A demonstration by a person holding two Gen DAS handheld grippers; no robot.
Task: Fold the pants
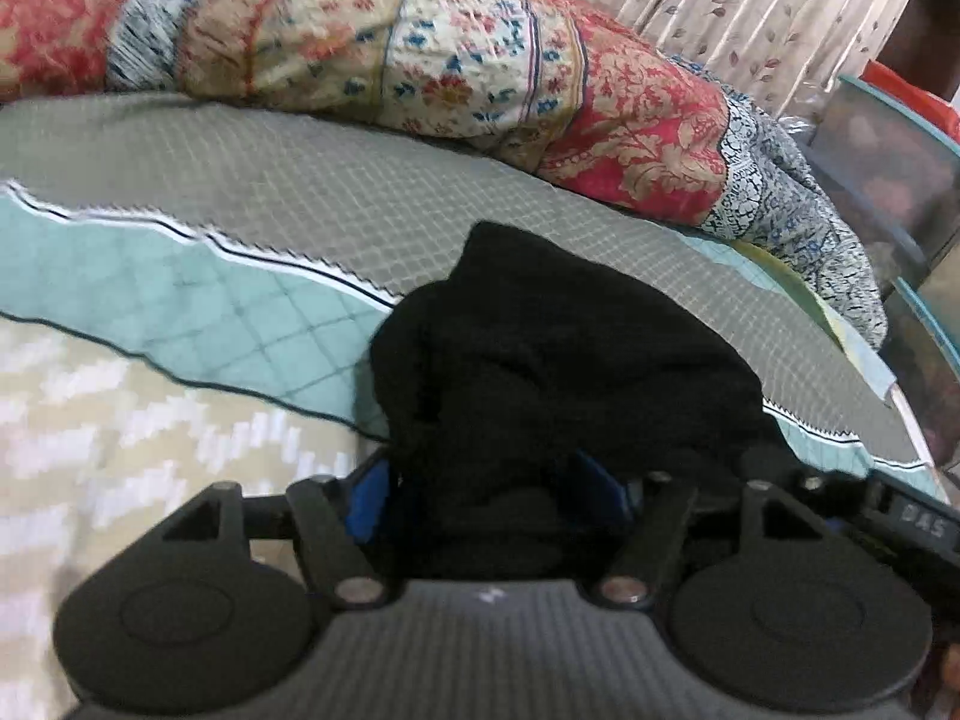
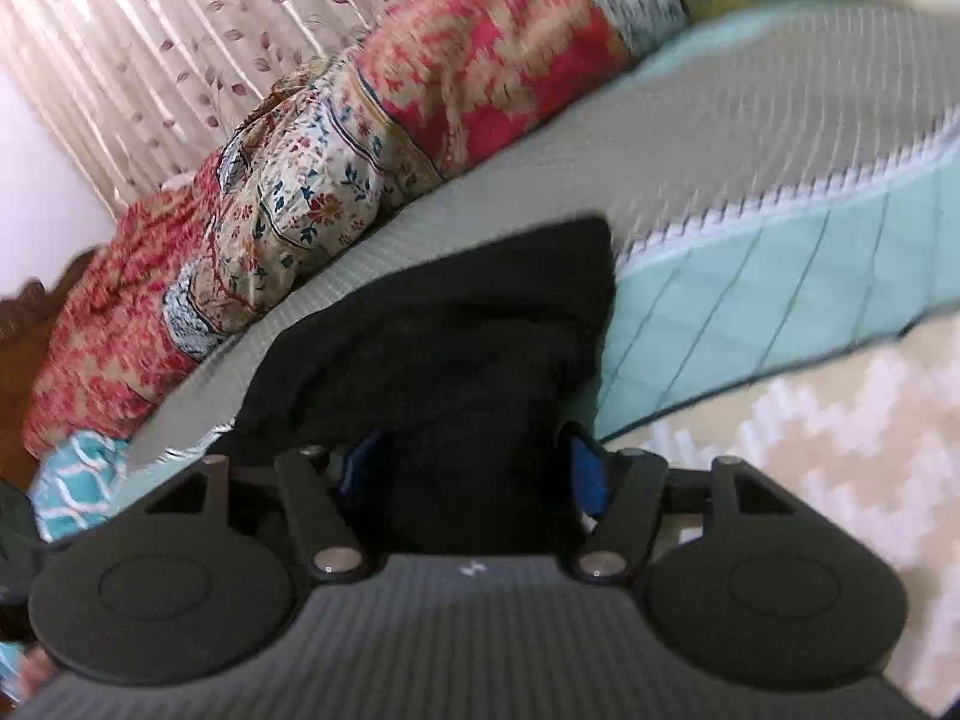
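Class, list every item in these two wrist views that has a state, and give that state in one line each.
Black fabric pants: bunched, lifted off the bed, held by both tools.
Left tool: shut on the pants.
Right tool: shut on the pants.
Red floral patterned quilt: crumpled in a heap at the far side of the bed.
Grey and teal quilted bedspread: spread flat.
Cream leaf-print curtain: drawn closed.

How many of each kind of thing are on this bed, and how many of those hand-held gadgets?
Black pants: 1
Floral quilt: 1
Bedspread: 1
Hand-held grippers: 2, left hand-held gripper and right hand-held gripper
Total: 5
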